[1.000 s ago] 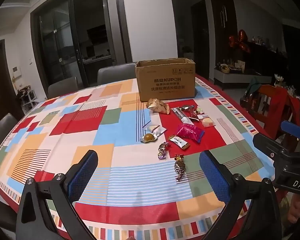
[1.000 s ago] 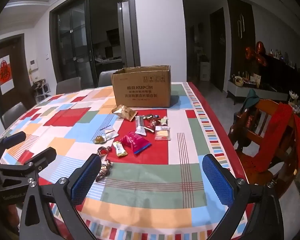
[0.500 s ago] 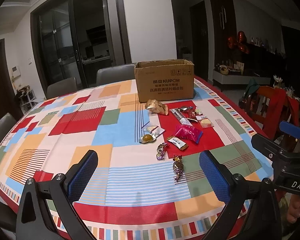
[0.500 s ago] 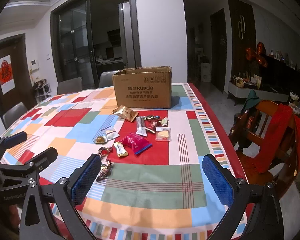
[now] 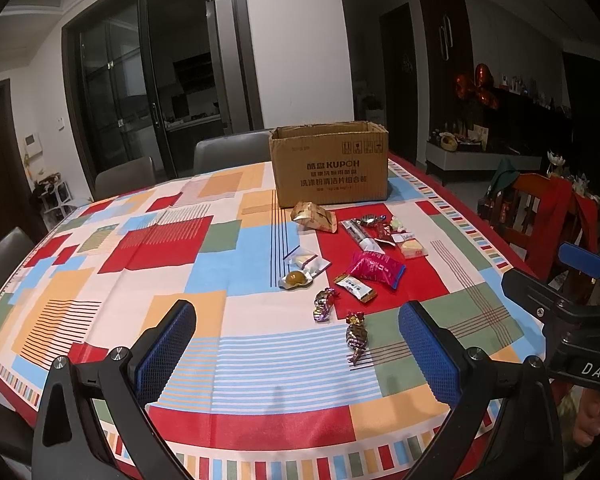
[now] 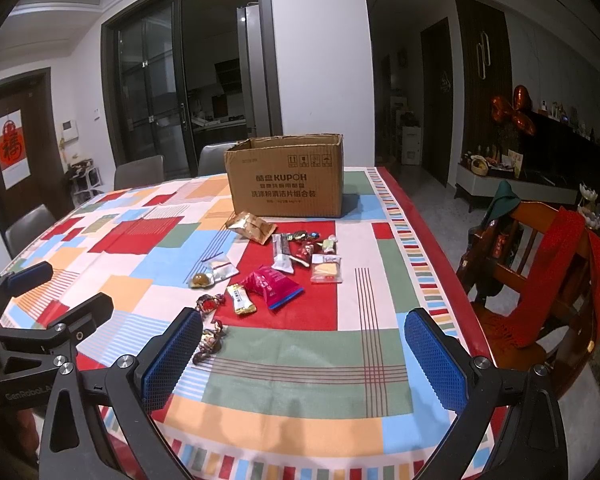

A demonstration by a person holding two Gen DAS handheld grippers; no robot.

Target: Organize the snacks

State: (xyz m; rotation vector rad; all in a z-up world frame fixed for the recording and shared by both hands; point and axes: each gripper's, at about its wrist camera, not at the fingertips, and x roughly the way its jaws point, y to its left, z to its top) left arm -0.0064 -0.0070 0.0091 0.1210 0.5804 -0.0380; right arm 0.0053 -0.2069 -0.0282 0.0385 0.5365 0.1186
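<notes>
Several wrapped snacks lie on the patchwork tablecloth in front of an open cardboard box (image 5: 329, 165), which also shows in the right wrist view (image 6: 286, 176). Among them are a pink packet (image 5: 376, 268), also in the right wrist view (image 6: 271, 285), a gold packet (image 5: 314, 217), a small white-and-gold bar (image 5: 355, 288) and two twisted foil candies (image 5: 357, 335) (image 5: 324, 304). My left gripper (image 5: 298, 354) is open and empty above the table's near edge, the nearest candy between its fingers' line of sight. My right gripper (image 6: 304, 358) is open and empty, to the right of it.
The round table (image 5: 100, 280) fills the view. Grey chairs (image 5: 228, 154) stand behind it. A wooden chair with red cloth (image 6: 548, 264) stands at the right. Glass doors and a dark sideboard lie beyond.
Both grippers have drawn slightly back and up from the table; the snacks look a little farther away. Nothing on the table has moved.
</notes>
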